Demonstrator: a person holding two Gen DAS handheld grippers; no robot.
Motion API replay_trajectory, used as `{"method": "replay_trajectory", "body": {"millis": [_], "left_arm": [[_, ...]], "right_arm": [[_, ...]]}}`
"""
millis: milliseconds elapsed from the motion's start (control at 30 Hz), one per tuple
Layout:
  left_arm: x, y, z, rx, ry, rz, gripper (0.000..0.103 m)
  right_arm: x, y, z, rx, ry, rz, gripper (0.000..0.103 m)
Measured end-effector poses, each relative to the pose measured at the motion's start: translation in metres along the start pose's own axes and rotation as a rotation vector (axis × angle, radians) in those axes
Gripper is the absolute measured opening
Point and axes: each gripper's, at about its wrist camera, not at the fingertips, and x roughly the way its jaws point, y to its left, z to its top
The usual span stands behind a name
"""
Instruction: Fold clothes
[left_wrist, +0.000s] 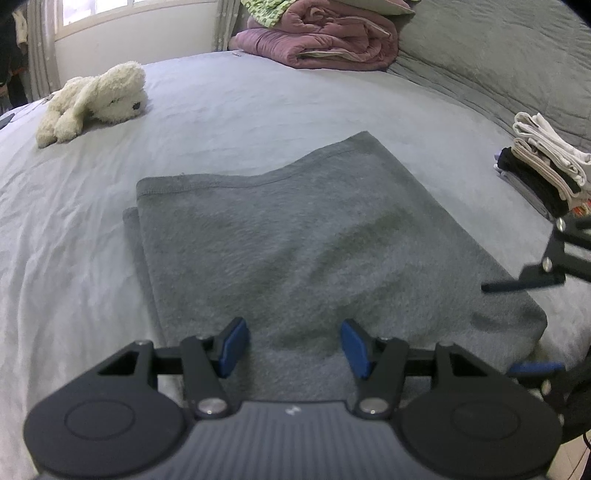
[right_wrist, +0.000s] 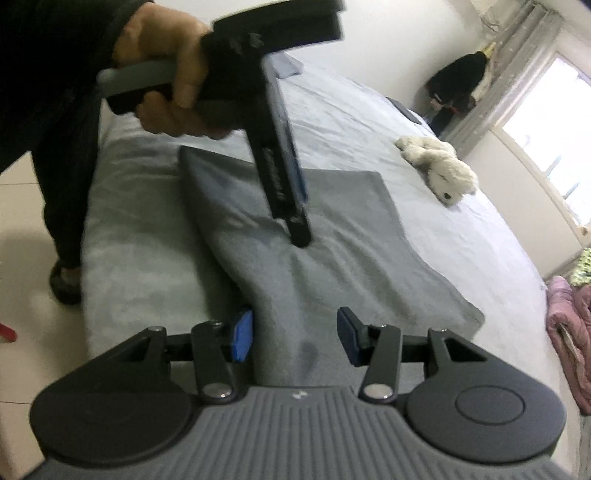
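A grey garment lies folded into a rough rectangle on the pale bed sheet; it also shows in the right wrist view. My left gripper is open and empty over the garment's near edge. My right gripper is open and empty over the garment's near corner. In the left wrist view the right gripper shows at the right edge, by the garment's right corner. In the right wrist view the left gripper, held by a hand, points down at the garment's middle.
A white plush toy lies at the far left of the bed. A stack of folded clothes sits at the right. A rolled pink quilt and a grey blanket lie at the back. Floor tiles border the bed.
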Motion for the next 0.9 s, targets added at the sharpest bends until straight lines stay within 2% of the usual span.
{"method": "replay_trajectory", "body": {"millis": [167,367,467,500,533,700,733,767,900], "left_arm": [[0.000,0.002,0.000,-0.008,0.002,-0.008,0.059],[0.000,0.001,0.000,-0.006,0.002,-0.008,0.059],[0.000,0.001,0.001,-0.004,0.003,-0.006,0.059],[0.000,0.001,0.001,-0.003,0.003,-0.004,0.059],[0.000,0.001,0.001,-0.002,0.003,-0.004,0.059],[0.001,0.000,0.000,0.005,0.002,0.001,0.059],[0.001,-0.001,0.000,0.008,0.002,0.004,0.059],[0.001,-0.002,0.000,0.012,0.002,0.008,0.059],[0.001,-0.004,0.000,0.020,0.002,0.016,0.060]], "right_arm": [[-0.001,-0.006,-0.004,0.000,0.014,-0.009,0.052],[0.000,0.006,-0.010,-0.057,0.073,0.042,0.053],[0.002,0.007,-0.014,-0.085,0.105,0.021,0.051],[0.002,0.005,-0.014,-0.079,0.104,0.017,0.049],[0.002,0.003,-0.014,-0.075,0.104,0.014,0.042],[0.000,0.007,-0.017,-0.119,0.120,0.003,0.040],[-0.001,0.008,-0.016,-0.123,0.118,0.004,0.031],[-0.002,0.008,-0.016,-0.123,0.110,0.005,0.012],[-0.024,-0.009,-0.005,-0.024,-0.033,0.003,0.008]]}}
